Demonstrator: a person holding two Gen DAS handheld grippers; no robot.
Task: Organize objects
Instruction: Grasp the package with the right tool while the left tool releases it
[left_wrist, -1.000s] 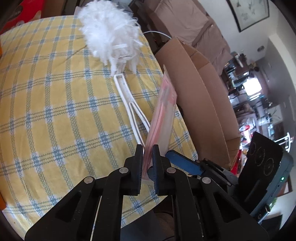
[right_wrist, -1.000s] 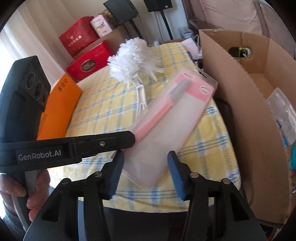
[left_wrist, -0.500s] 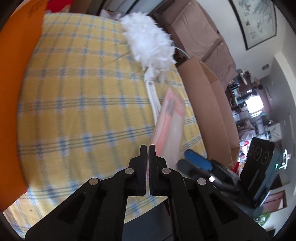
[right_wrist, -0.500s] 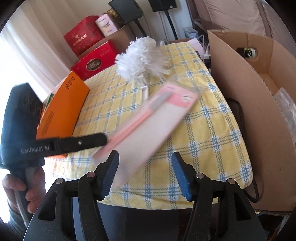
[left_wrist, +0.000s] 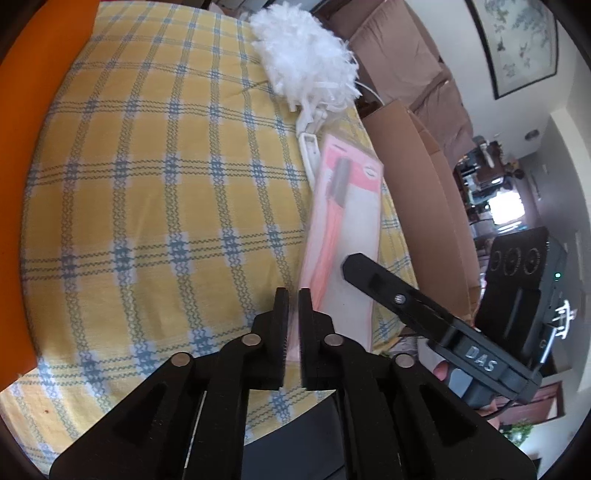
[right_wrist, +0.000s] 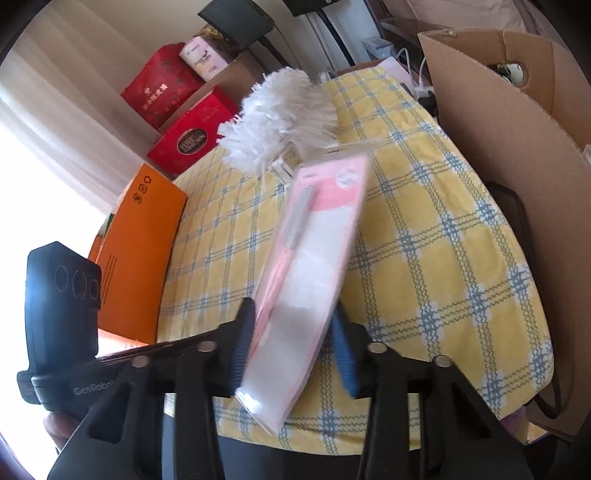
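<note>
A flat pink and clear packet (left_wrist: 347, 236) holding a pink brush hangs over the front edge of the yellow checked table (left_wrist: 147, 206). My left gripper (left_wrist: 293, 299) is shut on the packet's near left edge. In the right wrist view the packet (right_wrist: 314, 251) lies between the fingers of my right gripper (right_wrist: 293, 325), which is open around its lower part. A white fluffy duster (left_wrist: 306, 74) with a white handle lies at the far side of the table, also in the right wrist view (right_wrist: 280, 114).
An open cardboard box (right_wrist: 517, 155) stands to the right of the table. An orange box (right_wrist: 140, 254) stands at the table's left edge, with red gift boxes (right_wrist: 192, 133) behind. A brown sofa (left_wrist: 406, 62) is beyond the table.
The packet has swung round, its far end now pointing away along the table. My right gripper has moved in around the packet's lower part. The left gripper still pinches its edge.
</note>
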